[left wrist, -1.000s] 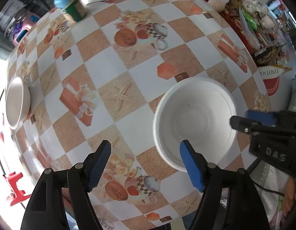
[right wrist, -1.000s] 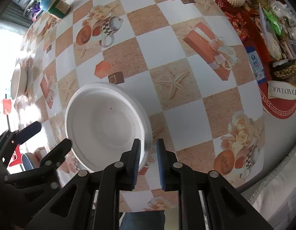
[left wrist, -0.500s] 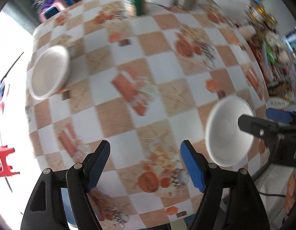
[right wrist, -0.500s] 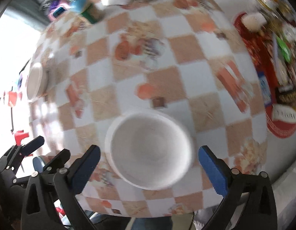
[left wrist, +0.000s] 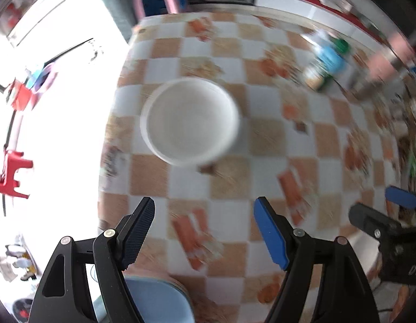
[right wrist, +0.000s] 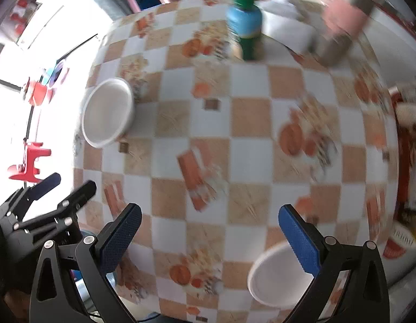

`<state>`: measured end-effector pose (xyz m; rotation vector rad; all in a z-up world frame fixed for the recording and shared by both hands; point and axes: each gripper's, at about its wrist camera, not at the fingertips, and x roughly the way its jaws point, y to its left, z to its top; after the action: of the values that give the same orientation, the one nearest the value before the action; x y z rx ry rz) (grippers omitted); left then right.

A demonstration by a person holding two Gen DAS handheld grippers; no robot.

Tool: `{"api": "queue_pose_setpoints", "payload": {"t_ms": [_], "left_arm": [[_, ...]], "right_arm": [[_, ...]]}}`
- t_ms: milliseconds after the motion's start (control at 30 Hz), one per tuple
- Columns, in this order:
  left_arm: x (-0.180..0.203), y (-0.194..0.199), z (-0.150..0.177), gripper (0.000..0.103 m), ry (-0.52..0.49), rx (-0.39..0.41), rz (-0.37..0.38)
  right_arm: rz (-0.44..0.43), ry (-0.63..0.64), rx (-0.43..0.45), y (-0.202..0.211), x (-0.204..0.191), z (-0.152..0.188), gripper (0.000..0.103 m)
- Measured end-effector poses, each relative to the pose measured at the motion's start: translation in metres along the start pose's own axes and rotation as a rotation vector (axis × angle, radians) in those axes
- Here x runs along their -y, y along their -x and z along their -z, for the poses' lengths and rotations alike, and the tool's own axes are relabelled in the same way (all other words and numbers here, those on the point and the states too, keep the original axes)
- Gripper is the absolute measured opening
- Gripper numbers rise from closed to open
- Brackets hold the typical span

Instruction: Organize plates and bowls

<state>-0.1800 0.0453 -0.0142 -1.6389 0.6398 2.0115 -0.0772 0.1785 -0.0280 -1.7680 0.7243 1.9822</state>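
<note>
I see two white bowls on the checked tabletop (right wrist: 251, 123), both with nothing in them that I can make out. The far bowl (left wrist: 190, 121) sits near the tabletop's left edge, straight ahead of my left tongs (left wrist: 203, 232) and well apart from them. In my right view the same far bowl (right wrist: 108, 113) shows at the left, upright, with a plain white inside and a rounded rim. The near bowl (right wrist: 280, 277) lies at the close edge of the tabletop, low in my right view, partly behind the right finger (right wrist: 298, 238) of my right tongs (right wrist: 209, 235); whether the finger touches it I cannot tell. In my left view only a pale sliver of it shows, low at the right.

My left tongs are released, jaws spread wide with only the cloth pattern between them. My right tongs are released too, jaws wide apart and gripping nothing. My right tongs (left wrist: 391, 215) also show at the right edge of my left view.

At the far side of the tabletop stands a bottle (right wrist: 245, 24) with a blue label and green cap, beside a white packet (right wrist: 286, 27) and a pink-and-metal cup (right wrist: 342, 18). Both views are smeared, so fine detail on the bowls is lost.
</note>
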Motion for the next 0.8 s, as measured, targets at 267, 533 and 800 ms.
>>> {"api": "queue_pose_setpoints", "payload": {"t_ms": [267, 533, 800], "left_arm": [[-0.048, -0.04, -0.038, 0.079, 0.093, -0.018, -0.092], [-0.074, -0.072, -0.059, 0.079, 0.166, -0.038, -0.106], [-0.082, -0.099, -0.077, 0.079, 0.162, -0.062, -0.11]], "right_arm": [[-0.005, 0.042, -0.039, -0.035, -0.036, -0.047, 0.102], [-0.017, 0.056, -0.067, -0.081, -0.06, -0.083, 0.102], [-0.031, 0.047, -0.056, -0.108, -0.077, -0.107, 0.102]]}}
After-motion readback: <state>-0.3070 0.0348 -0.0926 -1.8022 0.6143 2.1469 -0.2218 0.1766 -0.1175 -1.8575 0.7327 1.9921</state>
